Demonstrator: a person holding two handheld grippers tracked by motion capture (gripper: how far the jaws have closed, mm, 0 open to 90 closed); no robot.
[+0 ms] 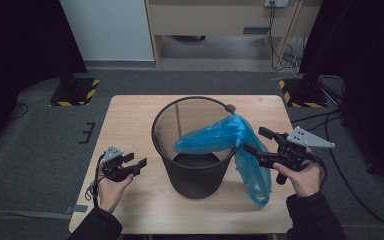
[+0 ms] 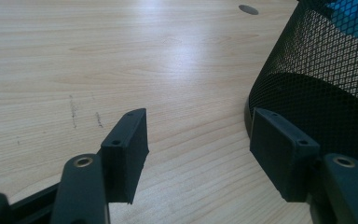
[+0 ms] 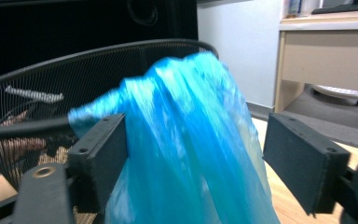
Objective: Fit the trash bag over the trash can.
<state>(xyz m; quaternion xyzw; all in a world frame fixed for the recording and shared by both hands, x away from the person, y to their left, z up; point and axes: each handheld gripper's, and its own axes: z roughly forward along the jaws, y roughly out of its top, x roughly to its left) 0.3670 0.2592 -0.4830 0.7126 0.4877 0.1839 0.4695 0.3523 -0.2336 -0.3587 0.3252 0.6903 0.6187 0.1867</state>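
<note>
Blue bag (image 1: 230, 142), one; mesh bin (image 1: 192, 175), one

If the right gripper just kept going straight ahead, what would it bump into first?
Probably the blue plastic bag. It already hangs between the right gripper's open jaws, draped over the rim of the black mesh bin, which stands just behind. How close the pads are is hard to judge.

Light wood counter (image 1: 130, 120) under everything, grain running across; small grey round cap (image 2: 248, 9) set flush near far edge. Grey carpet floor (image 1: 40, 150) around it. Two black-yellow striped base plates (image 1: 75, 92) at far corners. Beyond: pale wooden desk (image 1: 220, 20), cables (image 1: 280, 55) hanging beside its leg, white wall panel (image 1: 107, 30).
</note>
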